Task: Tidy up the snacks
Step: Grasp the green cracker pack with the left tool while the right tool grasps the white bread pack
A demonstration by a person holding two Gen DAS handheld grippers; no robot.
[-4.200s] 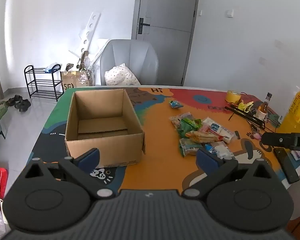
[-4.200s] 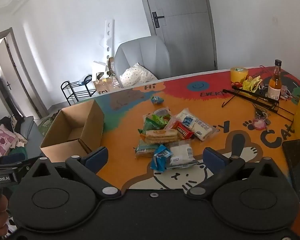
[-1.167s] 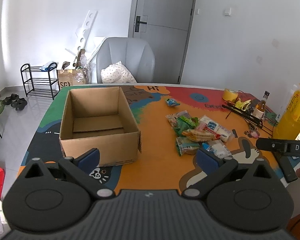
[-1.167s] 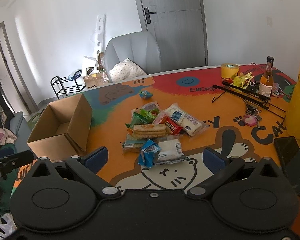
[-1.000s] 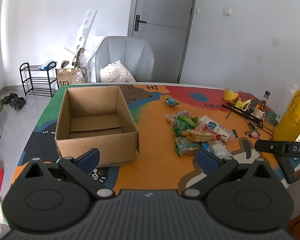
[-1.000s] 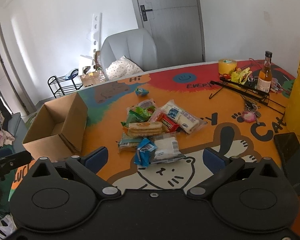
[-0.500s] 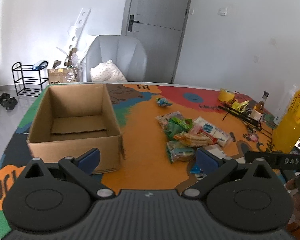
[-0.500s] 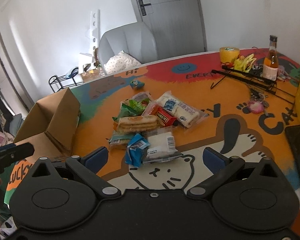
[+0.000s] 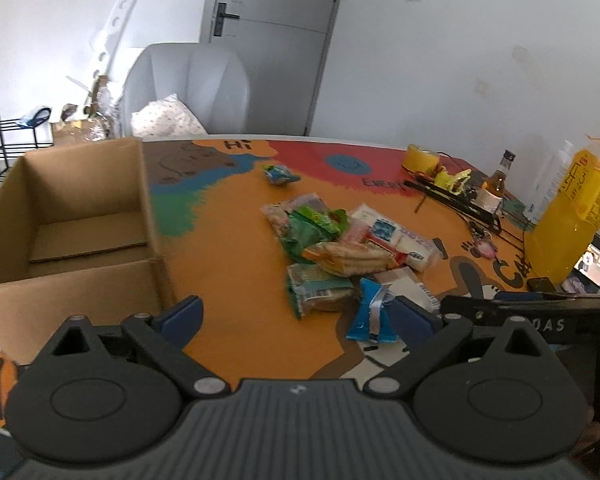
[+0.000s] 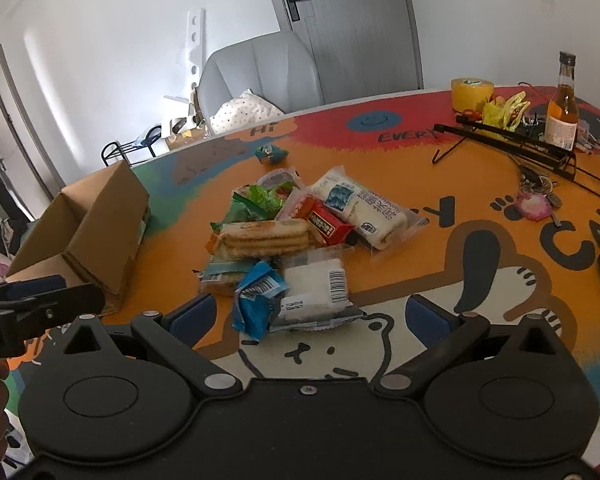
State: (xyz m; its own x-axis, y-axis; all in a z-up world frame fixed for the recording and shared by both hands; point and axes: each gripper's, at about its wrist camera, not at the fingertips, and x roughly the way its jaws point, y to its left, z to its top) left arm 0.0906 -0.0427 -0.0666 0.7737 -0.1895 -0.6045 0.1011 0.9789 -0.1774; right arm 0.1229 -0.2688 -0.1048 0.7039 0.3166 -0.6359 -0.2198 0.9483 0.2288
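snacks [image 10: 296, 236] lie heaped mid-tabletop [image 10: 440, 184], right of the empty box [image 9: 72, 216]. both grippers' fingers gape wide, holding nothing; the right gripper [image 10: 312, 316] should probably close on the nearest white pack [image 10: 316, 284] alone.

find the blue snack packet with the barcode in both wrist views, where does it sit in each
Left wrist: the blue snack packet lies low and right of centre, just inside the left gripper's right fingertip, at the near edge of the pile.
Right wrist: it lies low and left of centre, near the right gripper's left fingertip.
Shared landmark: the biscuit pack just behind it.
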